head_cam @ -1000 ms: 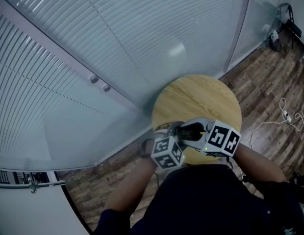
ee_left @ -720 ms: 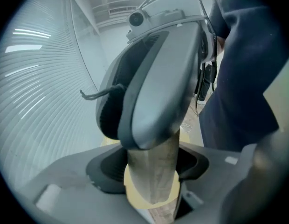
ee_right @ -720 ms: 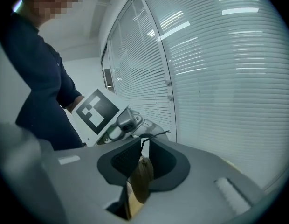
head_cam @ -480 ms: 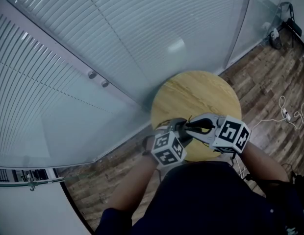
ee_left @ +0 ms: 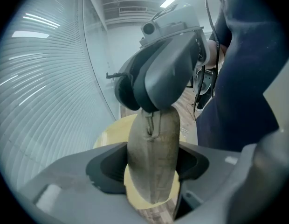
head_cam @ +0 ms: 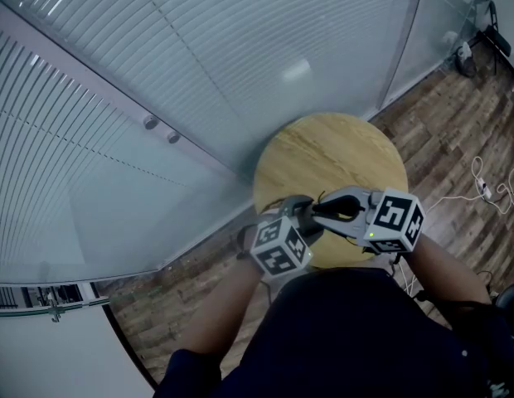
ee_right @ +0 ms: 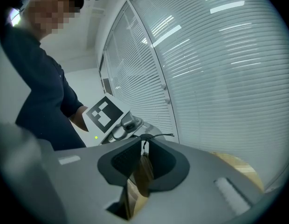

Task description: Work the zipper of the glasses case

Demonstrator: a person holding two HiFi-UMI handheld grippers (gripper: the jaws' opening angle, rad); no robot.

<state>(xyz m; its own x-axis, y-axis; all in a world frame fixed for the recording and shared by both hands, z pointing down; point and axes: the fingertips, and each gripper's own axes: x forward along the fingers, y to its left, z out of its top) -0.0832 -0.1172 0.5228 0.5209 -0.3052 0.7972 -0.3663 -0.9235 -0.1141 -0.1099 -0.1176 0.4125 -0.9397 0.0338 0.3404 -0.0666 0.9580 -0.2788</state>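
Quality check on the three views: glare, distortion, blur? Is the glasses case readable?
Left gripper view: dark fisheye corners, glasses case evenly lit and sharp. Head view: blinds bow from lens distortion, with a lamp reflection glaring on them; the case is tiny and mostly hidden. Right gripper view: bright streaks on the blinds, case deep in shadow.

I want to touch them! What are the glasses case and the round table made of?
Glasses case: probably fabric or felt, matte grey-brown, no shine. Table: wood or wood-look laminate, pale yellow, smooth, with streaky grain lines.
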